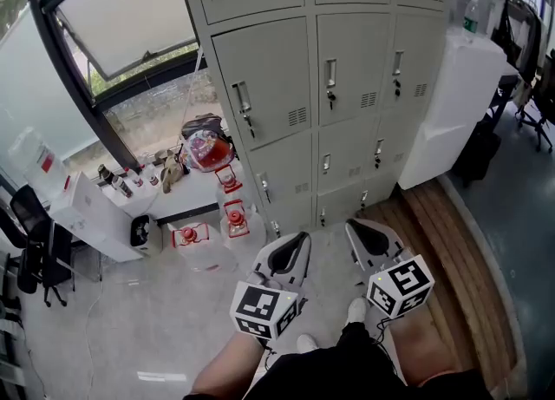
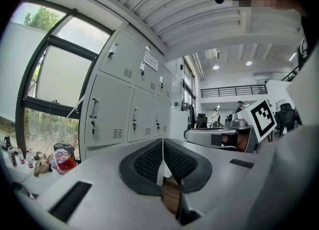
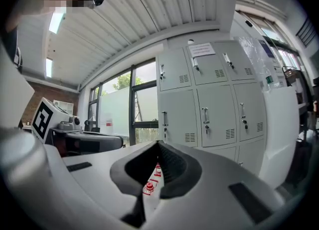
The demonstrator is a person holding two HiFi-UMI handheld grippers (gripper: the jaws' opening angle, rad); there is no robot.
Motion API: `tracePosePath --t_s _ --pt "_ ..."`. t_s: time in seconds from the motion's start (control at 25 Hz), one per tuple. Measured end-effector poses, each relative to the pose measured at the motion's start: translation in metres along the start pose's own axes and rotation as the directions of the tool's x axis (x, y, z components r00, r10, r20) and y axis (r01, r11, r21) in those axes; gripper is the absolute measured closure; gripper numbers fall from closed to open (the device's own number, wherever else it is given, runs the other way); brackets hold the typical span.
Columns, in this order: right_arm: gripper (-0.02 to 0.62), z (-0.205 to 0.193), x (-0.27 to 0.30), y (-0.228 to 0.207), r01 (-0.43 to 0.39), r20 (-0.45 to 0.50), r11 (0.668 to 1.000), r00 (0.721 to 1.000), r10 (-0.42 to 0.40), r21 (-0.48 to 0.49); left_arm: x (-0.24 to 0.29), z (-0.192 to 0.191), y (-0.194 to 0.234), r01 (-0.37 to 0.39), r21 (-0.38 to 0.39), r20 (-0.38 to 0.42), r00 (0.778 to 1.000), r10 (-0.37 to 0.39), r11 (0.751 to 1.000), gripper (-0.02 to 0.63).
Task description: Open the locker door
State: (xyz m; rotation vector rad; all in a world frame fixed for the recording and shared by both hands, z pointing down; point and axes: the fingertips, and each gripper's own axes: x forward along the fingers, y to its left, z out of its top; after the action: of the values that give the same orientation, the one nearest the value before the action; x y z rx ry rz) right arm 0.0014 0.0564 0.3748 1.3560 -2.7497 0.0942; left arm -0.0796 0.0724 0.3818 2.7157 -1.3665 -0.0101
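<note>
left tool [image 1: 297, 240] and right tool [image 1: 358, 228] hovering level side by side, jaws of each sitting fully together gripping nothing, locker door [image 1: 264, 95] sitting closed ahead, well apart from both

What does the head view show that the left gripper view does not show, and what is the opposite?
Only the head view: the red-capped water jugs on the floor and a white box. Only the left gripper view: the ribbed ceiling, the railing of an upper level, and the pads of the left gripper meeting, with nothing between them. Both: the grey lockers, the window and the red bag below it.
</note>
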Motion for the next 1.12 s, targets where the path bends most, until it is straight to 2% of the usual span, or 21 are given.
tracePosePath --t_s 0.24,0.52,1.12 --pt "0.541 0.001 0.002 0.0 -0.008 -0.011 1.0 1.0 0.008 -0.007 0.001 0.0 0.002 -0.005 -0.015 0.005 1.0 0.005 1.0 0.584" --pt "0.541 0.004 0.02 -0.019 -0.02 -0.005 1.0 1.0 0.02 -0.01 0.017 0.002 0.014 -0.026 -0.015 0.009 1.0 0.027 1.0 0.584" --pt "0.541 0.009 0.084 -0.073 -0.07 -0.012 0.997 0.997 0.07 0.008 0.082 0.008 0.051 -0.074 -0.018 -0.009 0.997 0.074 0.997 0.584"
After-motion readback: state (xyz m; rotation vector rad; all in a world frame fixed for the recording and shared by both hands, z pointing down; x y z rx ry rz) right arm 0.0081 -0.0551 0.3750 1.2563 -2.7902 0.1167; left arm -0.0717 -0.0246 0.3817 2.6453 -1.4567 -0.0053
